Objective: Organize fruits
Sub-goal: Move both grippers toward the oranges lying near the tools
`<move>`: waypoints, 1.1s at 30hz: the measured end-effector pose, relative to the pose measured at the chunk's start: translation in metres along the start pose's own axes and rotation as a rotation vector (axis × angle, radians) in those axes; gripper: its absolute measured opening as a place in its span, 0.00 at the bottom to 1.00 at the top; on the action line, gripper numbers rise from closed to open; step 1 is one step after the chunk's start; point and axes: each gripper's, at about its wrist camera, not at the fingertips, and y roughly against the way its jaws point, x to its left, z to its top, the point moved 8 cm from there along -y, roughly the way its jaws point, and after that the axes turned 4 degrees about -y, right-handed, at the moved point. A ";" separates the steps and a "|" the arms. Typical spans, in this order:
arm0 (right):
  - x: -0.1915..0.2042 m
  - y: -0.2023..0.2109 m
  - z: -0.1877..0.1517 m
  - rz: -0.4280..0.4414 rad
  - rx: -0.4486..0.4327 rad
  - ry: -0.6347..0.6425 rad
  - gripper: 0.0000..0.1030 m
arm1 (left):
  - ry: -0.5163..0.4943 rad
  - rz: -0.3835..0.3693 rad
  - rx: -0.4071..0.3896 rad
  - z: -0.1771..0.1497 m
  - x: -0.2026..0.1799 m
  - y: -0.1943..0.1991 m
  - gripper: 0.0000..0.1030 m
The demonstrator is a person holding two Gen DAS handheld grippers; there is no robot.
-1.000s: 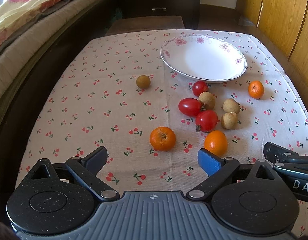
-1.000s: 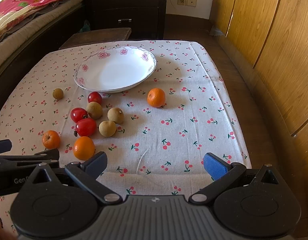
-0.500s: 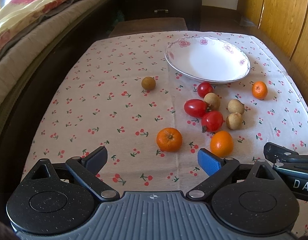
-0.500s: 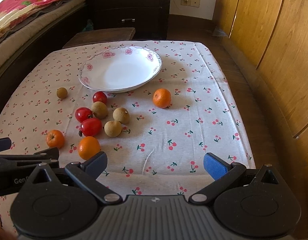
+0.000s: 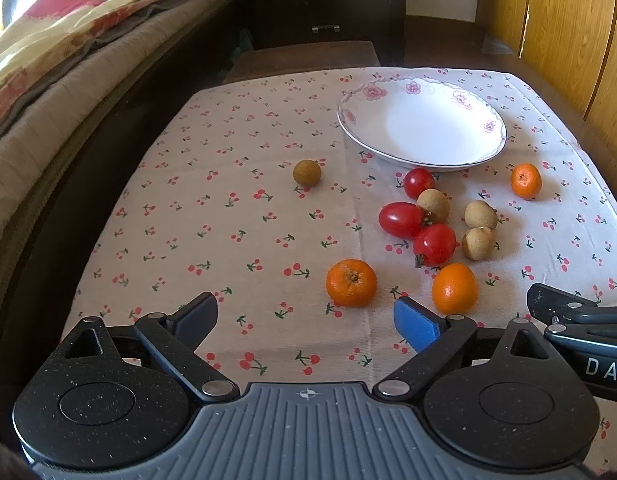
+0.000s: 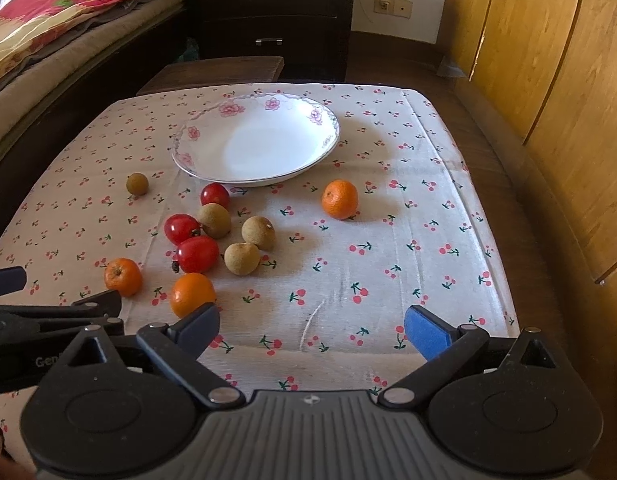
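On the cherry-print cloth (image 6: 408, 240) that covers the table, we take the white plate (image 6: 324, 146) with pink flowers on its rim as our landmark; nothing lies on it. Just in front of the plate we see a cluster of fruit: three red tomatoes (image 5: 401, 219) and three brown longans (image 5: 480, 215), some of them touching each other. One more small longan (image 5: 306, 172) lies alone on the left side of the plate, apart from the cluster. One mandarin (image 6: 340, 199) lies in front of the plate toward its right side, apart from the cluster. Two more mandarins lie farther from the plate, on the near side of the cluster: one (image 5: 351, 283) with its stem dimple visible, and a smoother one (image 5: 454, 288) to its right.

We hold the left gripper (image 5: 306, 318) above the near part of the cloth, far from the plate. Its two fingers are spread wide and nothing is between them; the mandarin with the dimple lies just beyond the gap. The right gripper (image 6: 312, 326) is beside it, also over the near edge of the cloth, with its fingers spread wide and holding nothing. The smooth mandarin is partly hidden behind its left finger (image 6: 196, 328). Beyond the plate we see a dark chest of drawers (image 6: 268, 20), and a bed with a red blanket (image 5: 68, 24) on the left.
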 end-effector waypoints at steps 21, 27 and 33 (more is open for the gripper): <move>0.010 0.000 0.001 0.026 -0.009 0.024 0.91 | 0.040 -0.041 0.036 -0.005 0.008 -0.006 0.94; 0.017 -0.005 -0.002 0.052 0.017 0.034 0.83 | 0.046 -0.041 0.043 -0.007 0.010 -0.009 0.94; 0.022 -0.006 -0.001 0.066 0.021 0.036 0.81 | 0.071 -0.053 0.052 -0.008 0.015 -0.011 0.94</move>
